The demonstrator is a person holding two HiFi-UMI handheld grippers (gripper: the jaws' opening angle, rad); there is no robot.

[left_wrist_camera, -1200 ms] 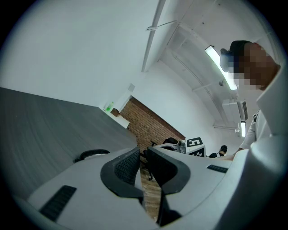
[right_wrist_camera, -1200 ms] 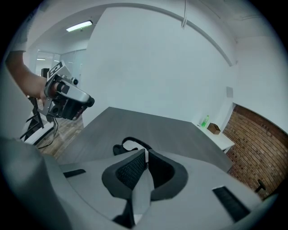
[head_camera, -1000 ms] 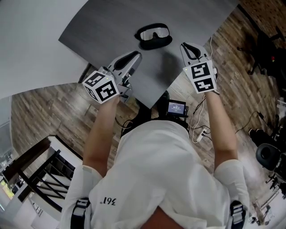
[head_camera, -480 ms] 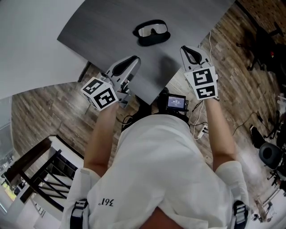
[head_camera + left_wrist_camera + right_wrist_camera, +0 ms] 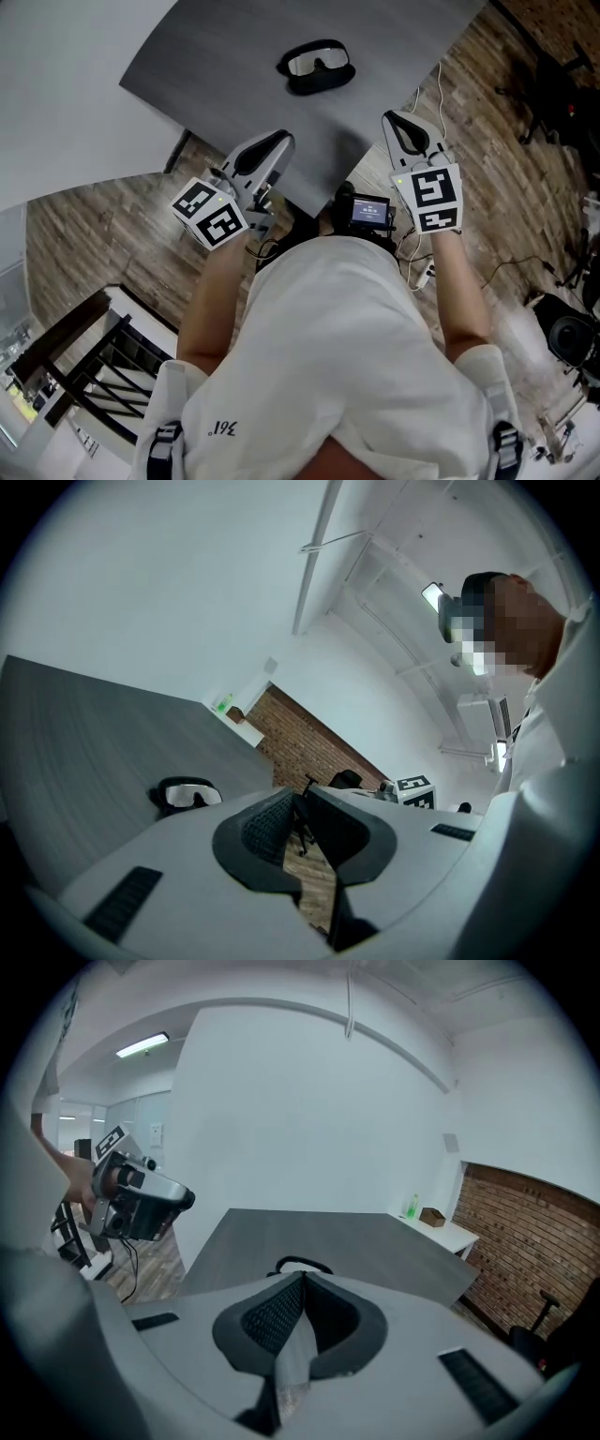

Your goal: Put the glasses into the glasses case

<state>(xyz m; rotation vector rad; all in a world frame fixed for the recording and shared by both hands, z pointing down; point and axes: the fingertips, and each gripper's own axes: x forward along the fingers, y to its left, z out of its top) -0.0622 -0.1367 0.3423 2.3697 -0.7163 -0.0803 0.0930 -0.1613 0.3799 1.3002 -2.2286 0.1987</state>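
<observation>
On my feed, the white left gripper with its marker cube (image 5: 274,141) sat at lower left of centre in the head view, over the near edge of the dark grey table top (image 5: 216,66), with brown wood-plank floor (image 5: 103,225) beneath its cube. Its own view showed the black ribbed pads pressed together at the tips with nothing between them. Above and to the right, near the top centre of the head view, the black-framed clear-lens glasses (image 5: 318,62) lay on the black oval glasses case (image 5: 323,85), well apart from both tools. I could not tell whether they sat fully down inside it. Lower, just right of centre, a small black device with a lit screen (image 5: 371,210) showed off the table's edge. Furthest right, the white right gripper (image 5: 401,119) hung past the table's right edge, over the floor. Its view showed its pads closed tight, holding nothing, and pointing toward the case.
</observation>
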